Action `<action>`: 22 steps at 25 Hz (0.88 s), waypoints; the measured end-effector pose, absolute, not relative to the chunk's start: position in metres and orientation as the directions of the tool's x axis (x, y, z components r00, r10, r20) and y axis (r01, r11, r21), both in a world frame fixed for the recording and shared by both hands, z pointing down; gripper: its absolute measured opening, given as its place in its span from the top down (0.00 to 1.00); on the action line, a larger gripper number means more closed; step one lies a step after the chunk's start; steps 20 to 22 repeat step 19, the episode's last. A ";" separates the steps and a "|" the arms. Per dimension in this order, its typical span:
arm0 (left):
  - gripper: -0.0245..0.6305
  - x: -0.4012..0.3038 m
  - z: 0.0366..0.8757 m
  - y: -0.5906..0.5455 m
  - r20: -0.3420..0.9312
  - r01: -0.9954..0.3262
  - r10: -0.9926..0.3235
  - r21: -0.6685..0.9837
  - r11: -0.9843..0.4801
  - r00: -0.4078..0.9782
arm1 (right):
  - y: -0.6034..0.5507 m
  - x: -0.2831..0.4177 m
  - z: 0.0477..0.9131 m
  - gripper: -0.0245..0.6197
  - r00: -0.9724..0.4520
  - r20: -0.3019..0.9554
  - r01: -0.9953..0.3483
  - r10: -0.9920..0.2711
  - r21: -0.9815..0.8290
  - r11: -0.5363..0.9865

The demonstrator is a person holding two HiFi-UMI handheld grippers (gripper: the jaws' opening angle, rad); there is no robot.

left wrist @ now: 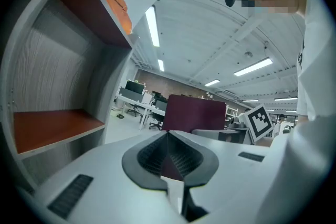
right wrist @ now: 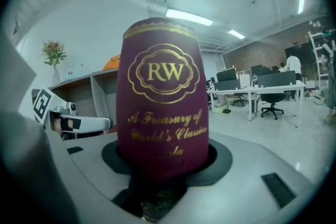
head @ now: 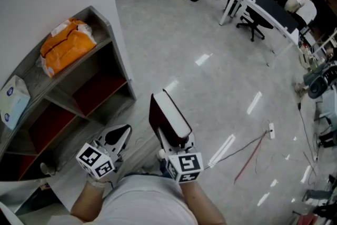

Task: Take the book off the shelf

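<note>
A dark maroon book (head: 167, 116) with gold lettering on its spine (right wrist: 163, 97) stands upright in my right gripper (head: 176, 139), whose jaws are shut on its lower end. It is out in the open air, to the right of the grey shelf unit (head: 79, 97) and apart from it. My left gripper (head: 118, 140) hovers beside the shelf's lower compartments with its jaws shut and nothing between them. In the left gripper view the book (left wrist: 193, 115) shows beyond the jaw tips, next to the right gripper's marker cube (left wrist: 259, 120).
An orange bag (head: 66, 46) lies on the shelf top, with a white-and-blue pack (head: 13, 100) further left. The shelf compartments have red-brown boards (left wrist: 52, 128). Desks and office chairs (head: 253, 23) stand across the grey floor. Cables (head: 253, 150) lie on the floor to the right.
</note>
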State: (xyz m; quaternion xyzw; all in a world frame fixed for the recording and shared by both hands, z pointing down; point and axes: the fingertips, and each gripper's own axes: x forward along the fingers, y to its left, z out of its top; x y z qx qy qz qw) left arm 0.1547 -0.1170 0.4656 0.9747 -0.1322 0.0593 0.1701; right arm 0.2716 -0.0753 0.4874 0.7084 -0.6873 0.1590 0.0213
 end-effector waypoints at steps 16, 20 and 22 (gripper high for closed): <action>0.94 0.149 0.467 -0.112 0.167 -0.315 -0.274 0.320 -0.894 0.947 | -0.074 0.271 0.485 0.60 -0.025 0.262 -0.981 -0.965 -0.194 -0.027; 0.94 0.148 0.468 -0.114 0.170 -0.319 -0.277 0.318 -0.893 0.946 | -0.076 0.270 0.483 0.60 -0.027 0.263 -0.981 -0.964 -0.192 -0.025; 0.94 0.148 0.468 -0.114 0.170 -0.319 -0.277 0.318 -0.893 0.946 | -0.076 0.270 0.483 0.60 -0.027 0.263 -0.981 -0.964 -0.192 -0.025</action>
